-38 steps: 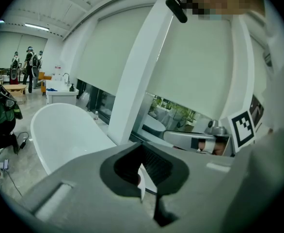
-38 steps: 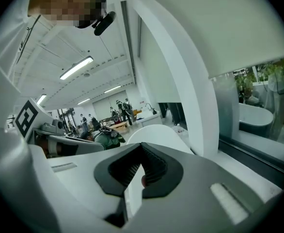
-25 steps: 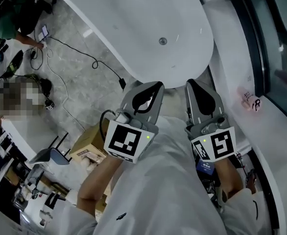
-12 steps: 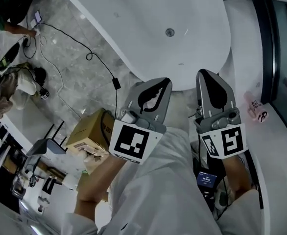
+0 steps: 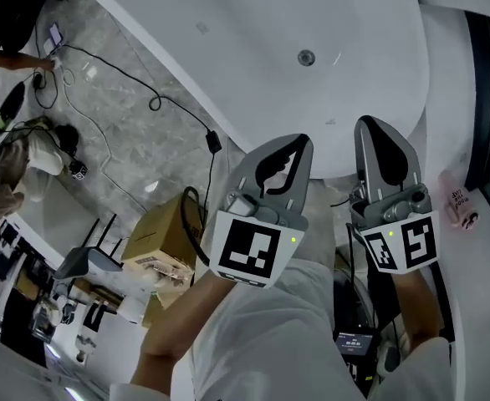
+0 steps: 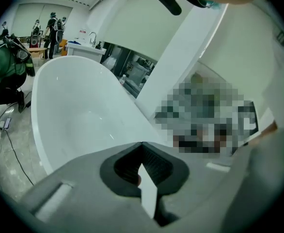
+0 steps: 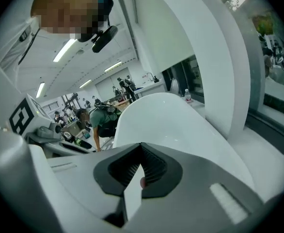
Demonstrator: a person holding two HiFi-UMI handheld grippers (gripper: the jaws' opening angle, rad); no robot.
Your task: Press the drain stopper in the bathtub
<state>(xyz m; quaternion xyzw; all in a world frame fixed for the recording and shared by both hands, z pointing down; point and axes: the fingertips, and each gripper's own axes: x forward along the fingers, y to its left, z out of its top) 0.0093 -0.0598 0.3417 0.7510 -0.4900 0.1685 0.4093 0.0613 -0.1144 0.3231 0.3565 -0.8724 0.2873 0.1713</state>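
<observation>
The white oval bathtub fills the top of the head view. Its small round metal drain stopper sits in the tub floor. My left gripper is held over the tub's near rim, shut with nothing in it, well short of the stopper. My right gripper hangs beside it to the right, also shut and empty. In the left gripper view the jaws of the left gripper meet in front of the bathtub. The right gripper points along the bathtub; no stopper shows in either gripper view.
A black cable runs over the marble floor left of the tub. A cardboard box stands near my left arm. A pink item lies on the white ledge at right. A person crouches beyond the tub.
The view has shifted: the tub and stopper now sit farther right and both grippers lower and rightward in the frame. Both grippers stay shut.
</observation>
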